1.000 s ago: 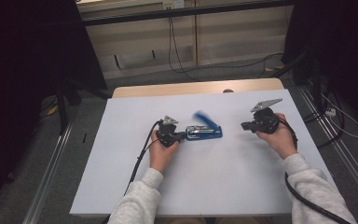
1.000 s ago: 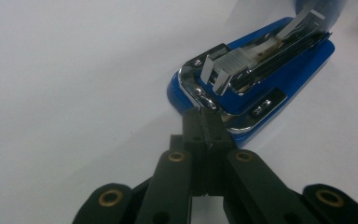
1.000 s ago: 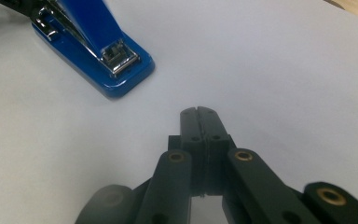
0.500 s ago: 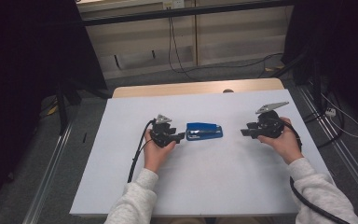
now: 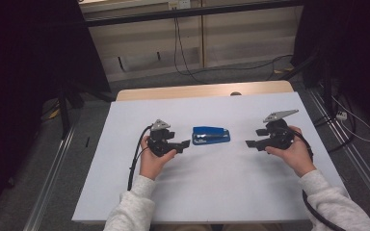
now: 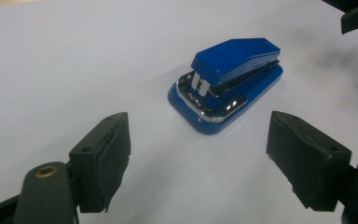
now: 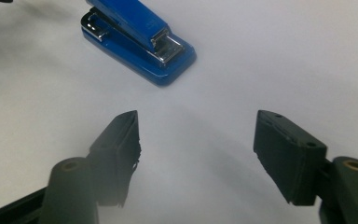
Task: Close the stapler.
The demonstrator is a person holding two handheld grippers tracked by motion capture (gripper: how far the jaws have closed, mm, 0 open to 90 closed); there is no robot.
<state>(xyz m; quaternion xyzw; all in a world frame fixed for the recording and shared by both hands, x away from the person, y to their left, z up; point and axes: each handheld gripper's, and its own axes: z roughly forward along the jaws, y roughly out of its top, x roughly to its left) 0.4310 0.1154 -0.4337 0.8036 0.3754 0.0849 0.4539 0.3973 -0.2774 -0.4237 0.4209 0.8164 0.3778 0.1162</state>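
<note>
- Jaws first: left gripper [image 5: 185, 143] has its two black jaws spread wide w/ nothing between them; they've just been opening. In left gripper view the pads [image 6: 103, 158] stand apart and bare, white table surface showing in the gap.
- Right gripper [image 5: 250, 143] same story: jaws spread, just been opening, empty. Right gripper view shows bare surface between its pads [image 7: 289, 154].
- Blue metal-and-plastic stapler [image 5: 211, 135] lies flat and closed on the white table top [image 5: 221, 192], between both grippers, touching neither. From left gripper it sits approx 3 o'clock, just beside the jaw tips; from right gripper approx 9 o'clock, farther off.
- In left gripper view the stapler [image 6: 226, 79] is at 12–1 o'clock ahead of the jaws, hinge end w/ chrome rail toward the camera. In right gripper view it [image 7: 137, 39] is up at 11 o'clock, chrome nose end nearer.
- Change vs a sec ago: stapler's top arm then stood lifted and blurred w/ both grippers close in; half a sec ago it was already down. Now left hand [image 5: 153, 161] has backed off toward 9 o'clock, and right hand [image 5: 294, 151] sits well clear.
- Meaning, my read: the stapler work looks done, i.e. it's released, closed and at rest. Nothing left gripped; next would be either withdrawal or a fresh approach.
</note>
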